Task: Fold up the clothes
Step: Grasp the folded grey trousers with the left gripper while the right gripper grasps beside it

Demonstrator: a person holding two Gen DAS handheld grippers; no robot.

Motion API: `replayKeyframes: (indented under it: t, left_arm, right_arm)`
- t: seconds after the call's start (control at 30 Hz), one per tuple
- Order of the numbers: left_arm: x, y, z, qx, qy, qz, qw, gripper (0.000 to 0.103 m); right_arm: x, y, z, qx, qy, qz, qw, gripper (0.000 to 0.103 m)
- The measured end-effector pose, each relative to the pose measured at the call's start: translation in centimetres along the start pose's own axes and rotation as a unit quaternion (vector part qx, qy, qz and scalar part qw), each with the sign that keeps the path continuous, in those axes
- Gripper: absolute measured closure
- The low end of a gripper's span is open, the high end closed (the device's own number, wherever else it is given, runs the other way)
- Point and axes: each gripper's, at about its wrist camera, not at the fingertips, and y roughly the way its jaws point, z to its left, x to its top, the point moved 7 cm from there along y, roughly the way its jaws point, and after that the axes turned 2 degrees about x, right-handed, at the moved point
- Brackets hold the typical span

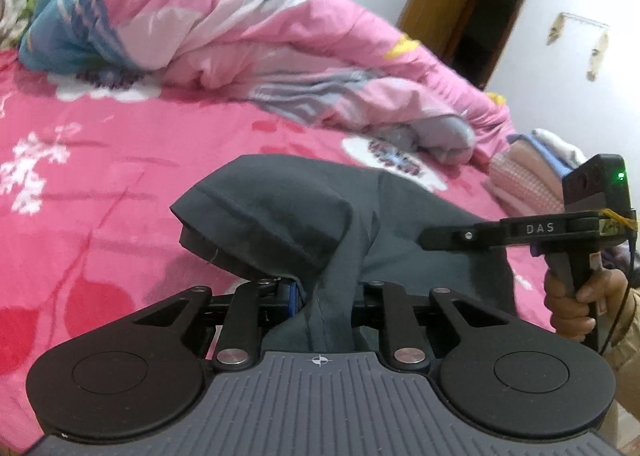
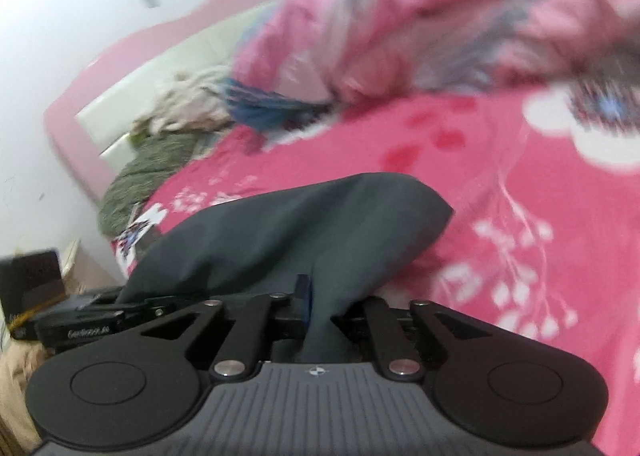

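Bedsheet in bright pink with white flowers covers the bed, and a rumpled pink and blue quilt lies heaped along its far side. Smaller, nearer the cameras, a dark grey garment is lifted off the sheet, bunched and sagging between two grippers. Left gripper is clamped on a fold of that cloth, and right gripper likewise pinches another gathered fold, gripped by a hand.
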Motion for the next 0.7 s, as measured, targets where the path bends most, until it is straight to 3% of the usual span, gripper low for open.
replayKeyframes:
  t: [0.03, 0.1, 0.17, 0.3, 0.47, 0.5, 0.6, 0.67, 0.7]
  left_arm:
    - [0.0, 0.3, 0.3, 0.003, -0.006, 0.004, 1.0, 0.084]
    - [0.0, 0.6, 0.8, 0.003, -0.014, 0.008, 0.9999, 0.084]
    - [0.1, 0.7, 1.1, 0.001, -0.02, 0.011, 0.9997, 0.084]
    - [-0.2, 0.9, 1.5, 0.001, -0.021, 0.016, 0.9997, 0.084]
    - [-0.4, 1.5, 2.1, -0.003, -0.036, 0.017, 0.9992, 0.083]
    - [-0.4, 1.6, 2.2, -0.003, -0.037, 0.016, 0.9992, 0.083]
    - [-0.5, 1.7, 2.2, -0.002, -0.037, 0.011, 0.9993, 0.083]
    - [-0.5, 1.5, 2.1, 0.0, -0.035, 0.004, 0.9994, 0.084]
    - [-0.5, 1.3, 1.9, 0.002, -0.031, 0.001, 0.9995, 0.084]
  right_arm:
    - [0.0, 0.0, -1.0, -0.002, 0.022, 0.001, 1.0, 0.065]
    - [-0.1, 0.0, -2.9, -0.001, 0.061, 0.002, 0.998, 0.058]
    - [-0.1, 0.3, -4.1, 0.012, 0.091, 0.014, 0.996, 0.035]
    - [-0.1, 2.2, -5.7, 0.052, 0.134, 0.049, 0.988, 0.032]
    - [0.7, 5.3, -4.6, 0.087, 0.111, 0.074, 0.987, 0.033]
    - [0.7, 5.9, -4.2, 0.087, 0.103, 0.076, 0.988, 0.034]
    - [0.9, 7.6, -3.2, 0.081, 0.077, 0.079, 0.991, 0.056]
    - [0.9, 7.4, -2.8, 0.061, 0.053, 0.062, 0.995, 0.085]
    - [1.0, 7.0, -2.5, 0.056, 0.043, 0.051, 0.996, 0.089]
